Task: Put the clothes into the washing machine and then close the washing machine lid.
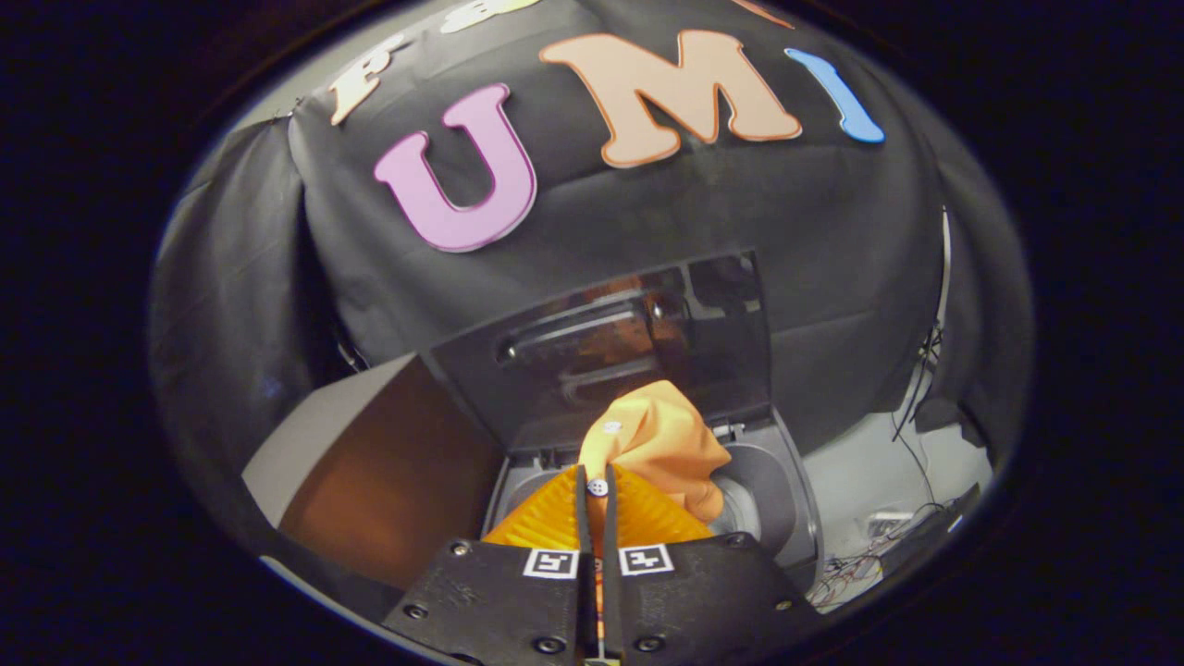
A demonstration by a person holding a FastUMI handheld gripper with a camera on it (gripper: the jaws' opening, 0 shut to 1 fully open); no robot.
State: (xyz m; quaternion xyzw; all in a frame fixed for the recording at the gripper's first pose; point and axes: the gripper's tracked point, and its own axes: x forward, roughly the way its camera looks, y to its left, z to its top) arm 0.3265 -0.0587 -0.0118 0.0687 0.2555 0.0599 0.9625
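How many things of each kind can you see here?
Orange garment, pinched in the gripper: 1
Washing machine with its raised lid: 1
Cardboard box: 1
Total: 3

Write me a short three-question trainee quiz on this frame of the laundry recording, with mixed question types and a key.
1. True or false: the washing machine lid is raised.
2. What is pinched in the gripper?
A. a towel
B. an orange garment
C. a cable
3. Fill in: the garment hangs above the machine's ____.

Key:
1. True. The lid stands up behind the opening.
2. B. The fingers are closed on the orange garment, which has a white button.
3. Drum opening, just beyond the fingers.
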